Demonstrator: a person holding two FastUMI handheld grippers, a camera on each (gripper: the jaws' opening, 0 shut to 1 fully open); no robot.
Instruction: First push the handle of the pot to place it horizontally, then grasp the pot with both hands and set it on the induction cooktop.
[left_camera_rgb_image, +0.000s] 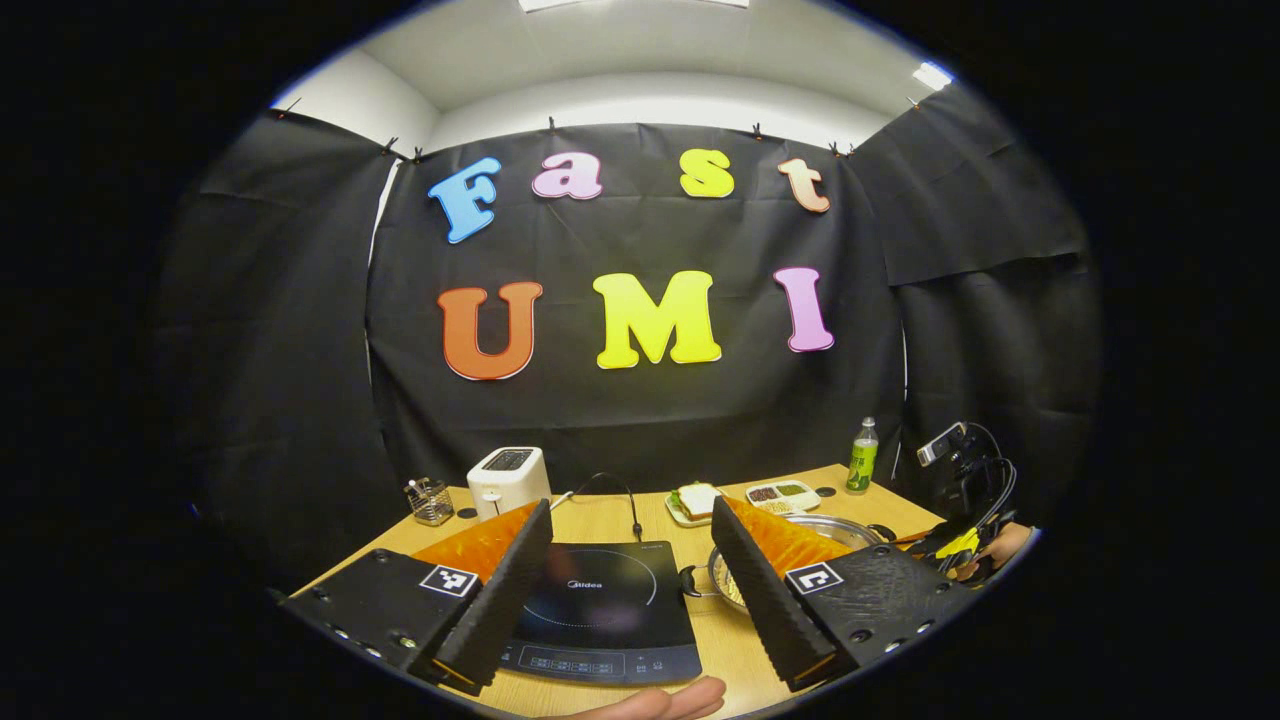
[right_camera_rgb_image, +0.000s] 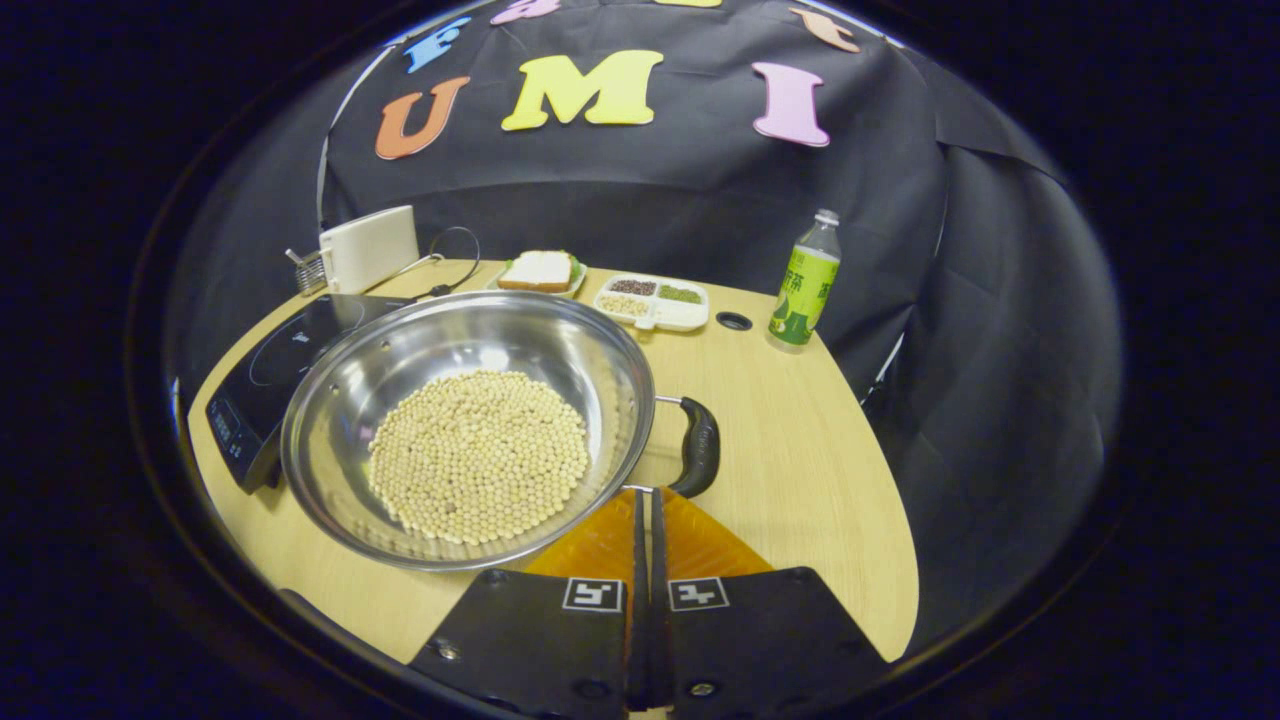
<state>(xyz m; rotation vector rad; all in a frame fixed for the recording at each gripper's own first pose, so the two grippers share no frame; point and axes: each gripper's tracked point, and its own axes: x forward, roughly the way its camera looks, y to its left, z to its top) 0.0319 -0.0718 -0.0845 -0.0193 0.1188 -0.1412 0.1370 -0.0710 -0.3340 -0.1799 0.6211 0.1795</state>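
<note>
**Pot of beans waits beside the cooktop, handle toward my right gripper**

From my remote seat, the left gripper (left_camera_rgb_image: 632, 560) hangs above the near edge of the light wooden table (left_camera_rgb_image: 620, 515) with its two fingers spread wide apart, gripping nothing. Between them in the left gripper view lies the black glass induction cooktop (left_camera_rgb_image: 600, 610), its control strip facing me. Just right of it sits the round stainless-steel pot (left_camera_rgb_image: 850, 528), partly hidden behind my right-hand finger, one small black side handle (left_camera_rgb_image: 688, 580) showing close to the cooktop's edge. A fingertip (left_camera_rgb_image: 660, 702) of the person holding the rig shows at the bottom.

In the right gripper view, my right gripper (right_camera_rgb_image: 645, 500) has its fingers pressed together, with nothing between them; the tips sit just beside the pot's black looped side handle (right_camera_rgb_image: 698, 447), and I cannot tell whether they touch it. The pot holds a layer of pale round beans (right_camera_rgb_image: 478, 455) and rests on the table, at the cooktop's right side, not on it.

Along the far side stand a white toaster (left_camera_rgb_image: 508, 478), a wire holder (left_camera_rgb_image: 430, 500), a sandwich on a plate (right_camera_rgb_image: 540, 270), a white divided tray of grains (right_camera_rgb_image: 652, 300) and a green-labelled plastic bottle (right_camera_rgb_image: 804, 285).
</note>
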